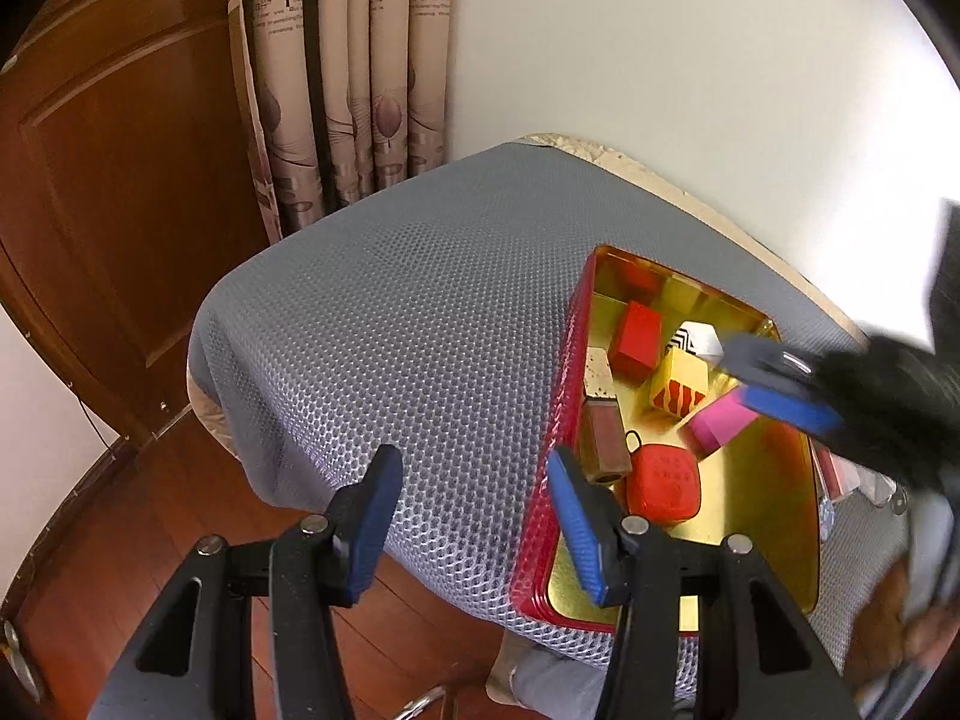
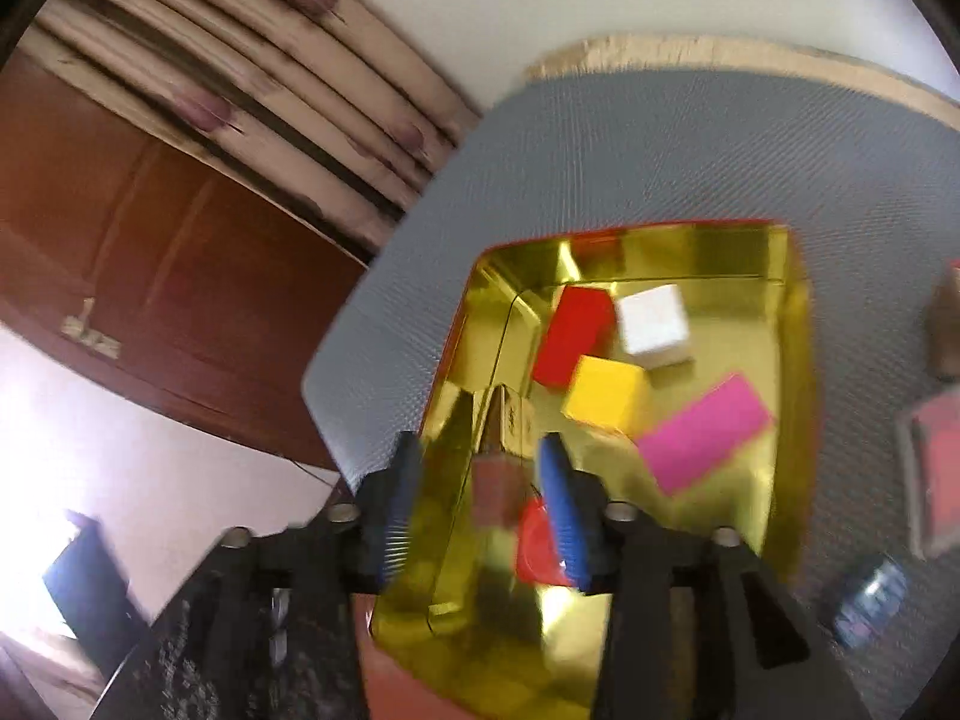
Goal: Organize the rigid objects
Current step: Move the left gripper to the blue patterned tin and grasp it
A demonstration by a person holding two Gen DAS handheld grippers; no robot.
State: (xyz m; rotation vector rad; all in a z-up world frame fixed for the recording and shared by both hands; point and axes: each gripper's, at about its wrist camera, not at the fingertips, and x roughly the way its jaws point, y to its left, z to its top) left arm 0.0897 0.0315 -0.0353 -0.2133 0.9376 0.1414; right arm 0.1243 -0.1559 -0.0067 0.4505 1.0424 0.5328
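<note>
A red tin with a gold inside lies on the grey mesh cushion. In it are a red box, a white box, a yellow box, a pink box, a brown tube and a red tag. My left gripper is open and empty at the tin's near left rim. My right gripper is open above the tin.
Small boxes and a blue item lie on the cushion right of the tin. A wooden door and curtain stand behind, with wood floor below the cushion's left edge.
</note>
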